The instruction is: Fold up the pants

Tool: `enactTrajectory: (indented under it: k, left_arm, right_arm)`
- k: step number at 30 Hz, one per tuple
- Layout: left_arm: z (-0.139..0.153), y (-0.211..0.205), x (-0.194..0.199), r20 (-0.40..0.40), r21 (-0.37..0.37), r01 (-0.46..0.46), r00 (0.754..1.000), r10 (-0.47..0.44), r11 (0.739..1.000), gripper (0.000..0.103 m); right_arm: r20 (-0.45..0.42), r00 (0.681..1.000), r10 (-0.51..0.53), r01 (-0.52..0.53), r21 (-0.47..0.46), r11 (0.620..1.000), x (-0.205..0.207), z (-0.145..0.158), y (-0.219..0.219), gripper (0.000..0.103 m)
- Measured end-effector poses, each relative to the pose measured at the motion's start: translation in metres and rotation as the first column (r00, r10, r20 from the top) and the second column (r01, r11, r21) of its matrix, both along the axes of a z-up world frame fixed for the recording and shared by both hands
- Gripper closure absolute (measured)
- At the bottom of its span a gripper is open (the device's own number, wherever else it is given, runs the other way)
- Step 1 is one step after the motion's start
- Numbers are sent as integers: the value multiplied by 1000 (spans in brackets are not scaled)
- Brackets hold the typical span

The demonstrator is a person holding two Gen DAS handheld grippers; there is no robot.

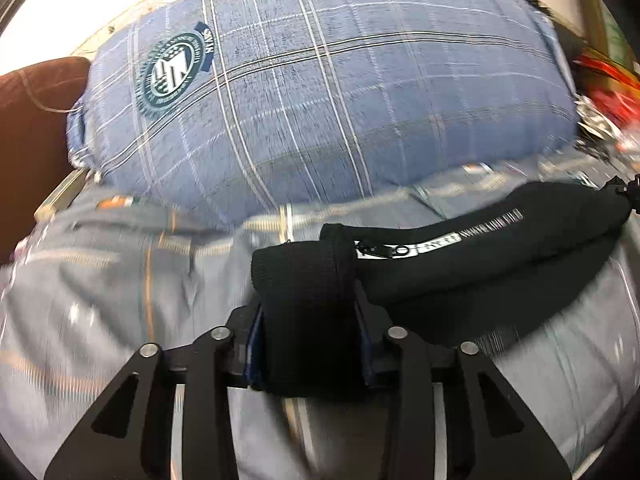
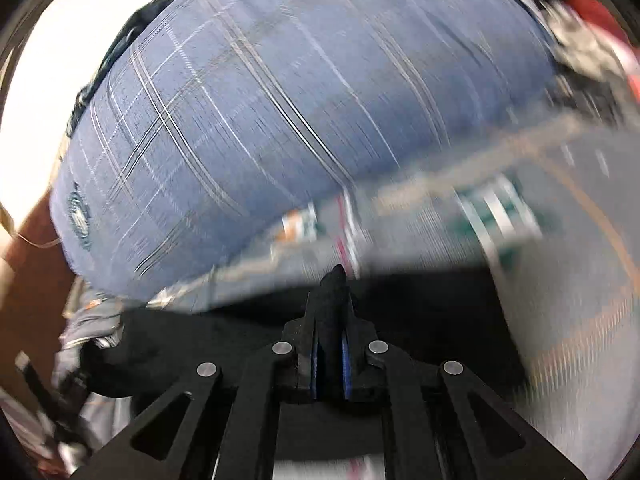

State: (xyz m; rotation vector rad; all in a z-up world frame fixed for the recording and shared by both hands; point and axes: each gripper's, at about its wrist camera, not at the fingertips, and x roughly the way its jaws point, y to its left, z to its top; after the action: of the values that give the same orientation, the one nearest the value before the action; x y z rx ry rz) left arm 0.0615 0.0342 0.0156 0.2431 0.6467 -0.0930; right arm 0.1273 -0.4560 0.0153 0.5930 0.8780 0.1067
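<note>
The black pants (image 1: 480, 256) lie bunched on a grey plaid bed sheet (image 1: 120, 280), with a zipper and white printed tape showing. My left gripper (image 1: 308, 320) is shut on a thick fold of the ribbed black waistband and holds it up. In the right wrist view, my right gripper (image 2: 330, 336) is shut on another thin edge of the black pants (image 2: 192, 344), which spread dark below and to the left of it. Both views are blurred by motion.
A large blue plaid pillow (image 1: 320, 92) with a round badge lies just beyond the pants; it also fills the right wrist view (image 2: 280, 100). A brown cushion (image 1: 36, 128) is at the left. Red and cluttered items (image 1: 608, 92) sit at the right.
</note>
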Motion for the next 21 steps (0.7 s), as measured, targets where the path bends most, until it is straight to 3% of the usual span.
enactTrajectory:
  k: [3, 7, 12, 16, 19, 21]
  left_arm:
    - [-11, 5, -47, -22, 0, 24, 999, -24, 1000, 58]
    - [-27, 14, -80, -76, 38, 0, 997, 2, 999, 58]
    - [-19, 62, -90, -155, -127, -95, 985, 75, 987, 57]
    - [-11, 97, -77, -205, -271, -181, 971, 127, 945, 57]
    - [-11, 102, -55, -243, -360, -180, 965, 94, 915, 57]
    - [-14, 91, -36, -252, -370, -149, 966, 55, 917, 57]
  right_arm:
    - [-18, 1000, 0, 1, 56, 998, -56, -13, -16, 95]
    - [-59, 998, -10, 9, -10, 1000, -97, -19, -21, 86]
    - [-34, 998, -58, 56, -63, 996, -112, -3, -31, 77]
    - [6, 999, -39, 40, -108, 993, -108, 10, -25, 65]
    - [16, 1000, 11, -10, -95, 995, -94, 13, -6, 65]
    - [17, 998, 68, -66, -88, 994, -77, 13, 14, 65]
